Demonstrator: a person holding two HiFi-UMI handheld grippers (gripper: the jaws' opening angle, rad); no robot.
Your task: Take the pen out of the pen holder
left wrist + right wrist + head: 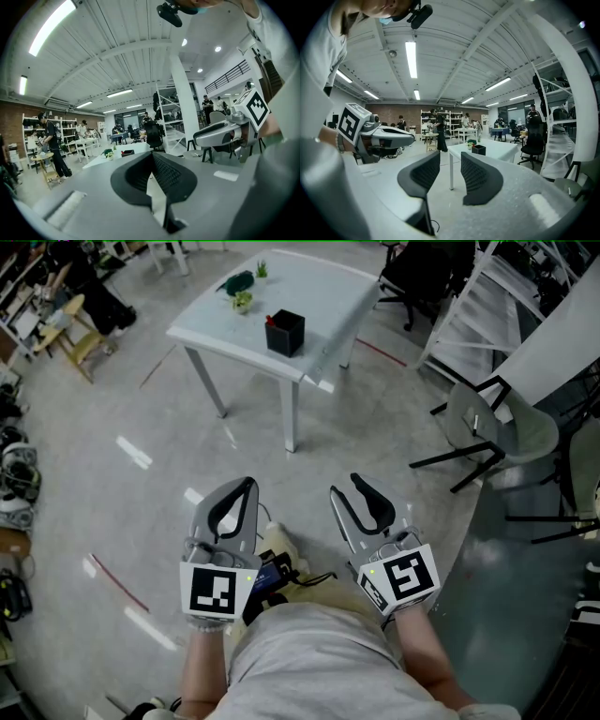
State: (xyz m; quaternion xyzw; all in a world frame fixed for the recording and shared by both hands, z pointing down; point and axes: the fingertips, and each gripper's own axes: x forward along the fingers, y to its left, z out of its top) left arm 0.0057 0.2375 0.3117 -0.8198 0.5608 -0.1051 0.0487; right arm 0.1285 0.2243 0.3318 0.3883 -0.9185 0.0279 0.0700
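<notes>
1. The pen (269,319) stands in the pen holder (285,333) on the desk (328,296), near its front corner
2. Well short of the desk, the left gripper (249,486): jaws together, empty
3. Same distance off, the right gripper (344,486): jaws wide, empty

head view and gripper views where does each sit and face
Head view: on the head, steeply down at white table, pen holder; shows forearms, left gripper, right gripper.
Left gripper view: on it, along its shut jaws towards the table; right gripper at right.
Right gripper view: on it, along its open jaws towards the table; left gripper at left.
All share table and pen holder.
</notes>
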